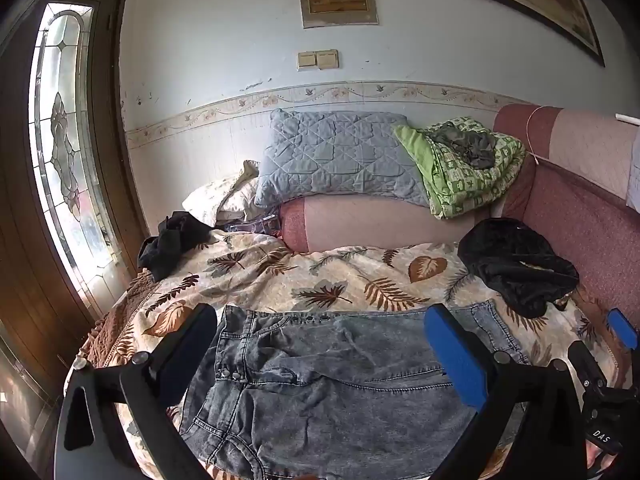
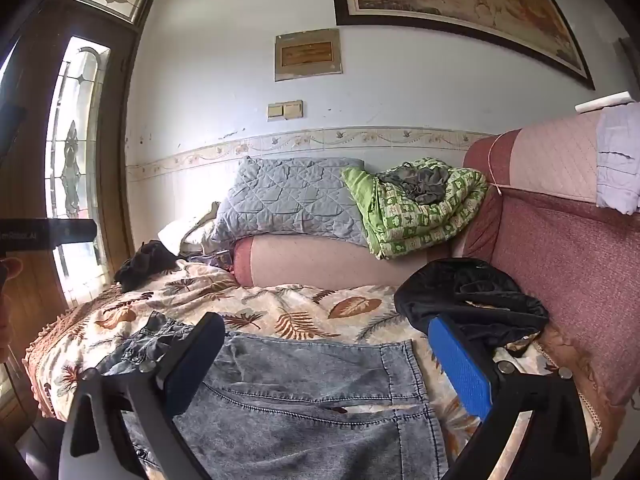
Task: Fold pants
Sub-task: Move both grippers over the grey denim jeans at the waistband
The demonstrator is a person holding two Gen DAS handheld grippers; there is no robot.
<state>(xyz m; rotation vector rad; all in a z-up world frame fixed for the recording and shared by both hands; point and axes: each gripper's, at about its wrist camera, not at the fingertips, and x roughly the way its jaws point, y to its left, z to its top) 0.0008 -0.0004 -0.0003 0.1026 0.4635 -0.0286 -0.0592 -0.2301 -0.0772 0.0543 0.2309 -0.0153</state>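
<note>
One pair of acid-washed denim pants [image 1: 320,384] lies spread on the leaf-print bedspread [image 1: 280,272], filling the 6 o'clock part of both views; its near edge is cut off by the frame. In the right wrist view the same pants [image 2: 304,400] run under both fingers of that tool.

Two tools are counted. The left tool [image 1: 320,344] stands wide, its fingers well apart above the denim, holding nothing. The right tool [image 2: 326,356] is likewise wide and empty. In the left view, the right tool's blue pad and black body show at 4 o'clock, with the letters "DAS" readable on it. In the right view, a black bar at 9 o'clock carries partly cut-off writing ending in "Robot.AI".

Two dark garments: one black heap [image 1: 516,264] at 3 o'clock, one smaller dark bundle [image 1: 172,240] at 9 o'clock; what either one is cannot be made out. One grey quilted pillow [image 1: 336,156] and one green patterned quilt [image 1: 468,172] rest at 12 o'clock, with a grey crumpled cloth on the quilt. One wall plaque [image 1: 338,2] carries text too small to read; one double light switch [image 1: 318,59] sits under it. One framed painting [image 2: 460,0] is cut off at the top.
</note>
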